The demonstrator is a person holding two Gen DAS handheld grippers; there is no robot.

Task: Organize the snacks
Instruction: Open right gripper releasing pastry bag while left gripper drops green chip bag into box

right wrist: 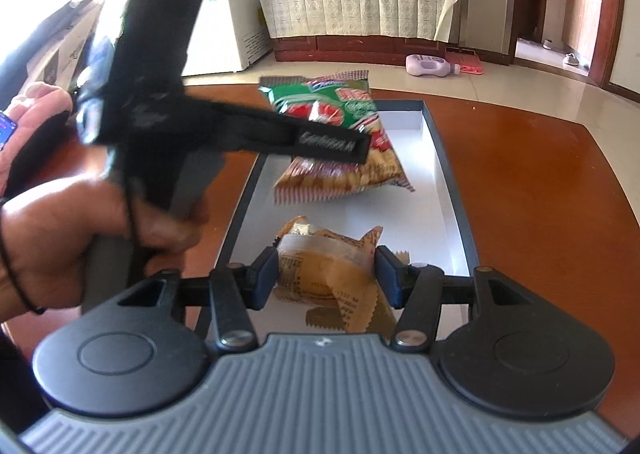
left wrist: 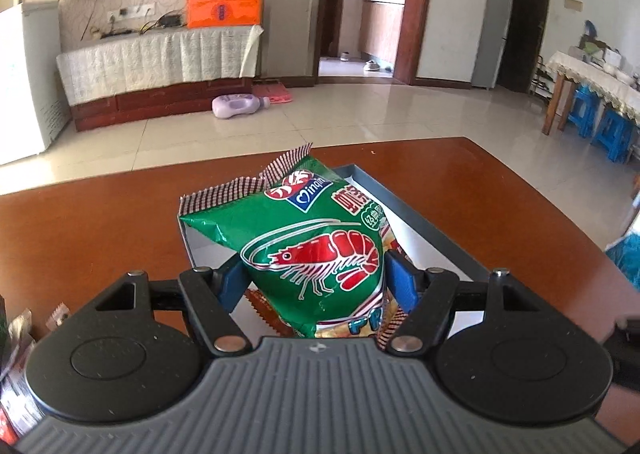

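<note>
The left gripper [left wrist: 316, 278] is clamped on a green foil snack bag printed with a red shrimp [left wrist: 316, 250], its blue pads pressing the bag's two sides; the bag hangs clear above the shallow rectangular box with dark grey walls and a white floor [right wrist: 448, 182], which sits on the reddish-brown wooden table [right wrist: 520, 174]; seen from the right wrist view, that bag is over the far half of the box, tilted, its long axis running roughly along the box's length. The right gripper [right wrist: 326, 274] is closed on a tan crinkled wrapper packet [right wrist: 324, 274], held low over the near end of the same box; whether it touches the white floor I cannot tell. The box's long axis runs straight away from the right gripper, so both loads are already in line with it; the left hand [right wrist: 80, 230] has further to lower, I judge, while the right packet looks nearer to release.
</note>
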